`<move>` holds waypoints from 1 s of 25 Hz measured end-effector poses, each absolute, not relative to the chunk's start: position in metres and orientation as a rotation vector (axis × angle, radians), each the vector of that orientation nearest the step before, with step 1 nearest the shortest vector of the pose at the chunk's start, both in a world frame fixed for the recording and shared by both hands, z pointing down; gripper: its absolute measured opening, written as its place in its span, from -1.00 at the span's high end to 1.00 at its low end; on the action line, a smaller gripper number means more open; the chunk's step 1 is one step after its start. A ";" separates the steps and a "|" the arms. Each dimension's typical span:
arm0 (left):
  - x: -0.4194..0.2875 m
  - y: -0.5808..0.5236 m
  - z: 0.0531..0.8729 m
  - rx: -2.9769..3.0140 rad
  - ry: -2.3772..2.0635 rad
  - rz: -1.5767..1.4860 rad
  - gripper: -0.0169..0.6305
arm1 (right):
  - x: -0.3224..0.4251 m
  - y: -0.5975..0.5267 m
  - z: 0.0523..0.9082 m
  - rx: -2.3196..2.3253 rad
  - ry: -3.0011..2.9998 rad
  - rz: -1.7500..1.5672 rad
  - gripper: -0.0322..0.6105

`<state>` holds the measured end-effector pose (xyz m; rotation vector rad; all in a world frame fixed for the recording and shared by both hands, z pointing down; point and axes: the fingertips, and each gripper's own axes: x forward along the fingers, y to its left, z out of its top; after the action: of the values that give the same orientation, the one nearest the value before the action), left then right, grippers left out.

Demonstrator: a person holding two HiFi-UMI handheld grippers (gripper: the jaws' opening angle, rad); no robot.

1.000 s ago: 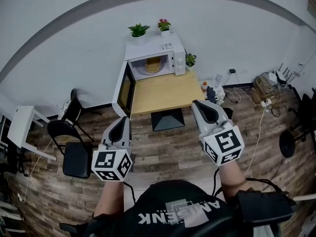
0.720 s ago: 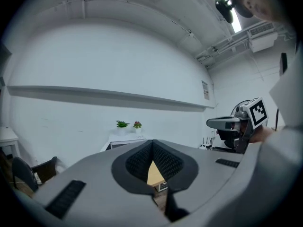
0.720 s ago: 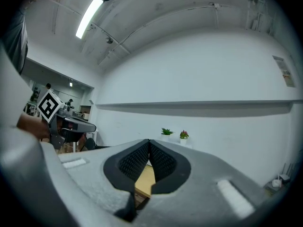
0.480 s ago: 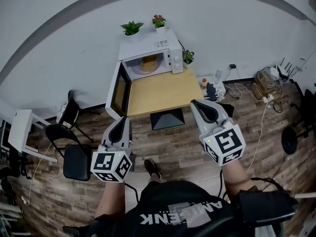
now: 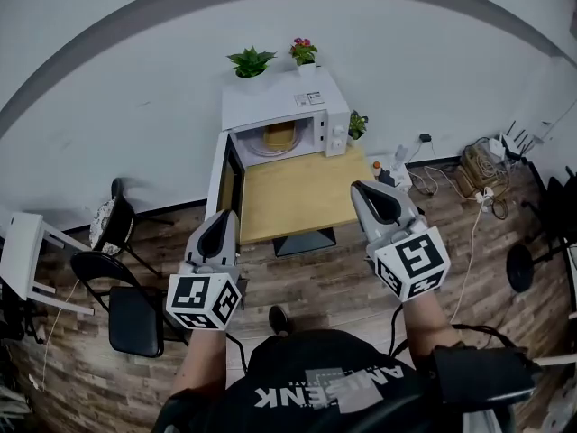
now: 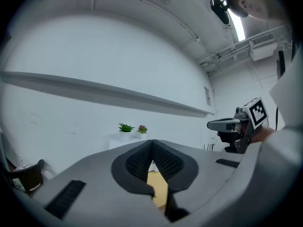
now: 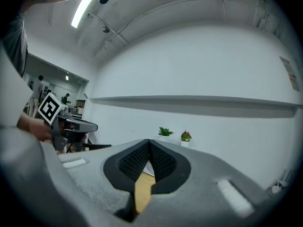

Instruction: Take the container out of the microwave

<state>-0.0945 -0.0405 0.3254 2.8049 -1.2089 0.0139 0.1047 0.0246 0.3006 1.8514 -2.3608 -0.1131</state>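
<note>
Quick rundown of the setup. There's one white microwave (image 5: 284,106) at the far end of one wooden table (image 5: 297,192), backed up against the white wall. Its door (image 5: 225,179) is swung wide open to the left. Inside there's one container (image 5: 279,136), yellowish, sitting in the middle of the cavity on the turntable. Nothing is touching it.

There are three plants in all. Two pots stand on top of the microwave, a green leafy plant (image 5: 251,61) on the left and a pink-flowered plant (image 5: 304,50) on the right. A third small plant (image 5: 358,124) is on the table just beside the microwave's right side.

There are two grippers, both held level on the near side of the table and well apart from the microwave. The left gripper (image 5: 219,219) has its fingers pressed together with nothing between them. Same for the right gripper (image 5: 362,189), pinched closed and empty. Each gripper view shows the pads meeting at the tip, with just a sliver of table showing below.

Off to the left on the wood floor are two black chairs (image 5: 135,318), one nearer and one farther, and there's a tangle of cables (image 5: 478,165) on the right.
</note>
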 end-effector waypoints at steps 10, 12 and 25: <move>-0.108 -0.125 0.333 2.818 -1.099 0.057 0.94 | 0.073 -0.060 0.303 1.836 -2.327 -0.091 0.88; -0.113 -0.138 0.335 2.824 -1.075 0.064 0.94 | 0.066 -0.072 0.299 1.852 -2.303 -0.133 0.88; -0.121 -0.201 0.337 2.827 -0.979 0.009 0.94 | 0.059 -0.147 0.303 1.929 -2.206 -0.073 0.88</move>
<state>-0.1207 -0.2007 0.3367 2.8272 -0.9792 0.0089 0.0586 -0.1467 0.3029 1.9294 -2.2056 -0.0732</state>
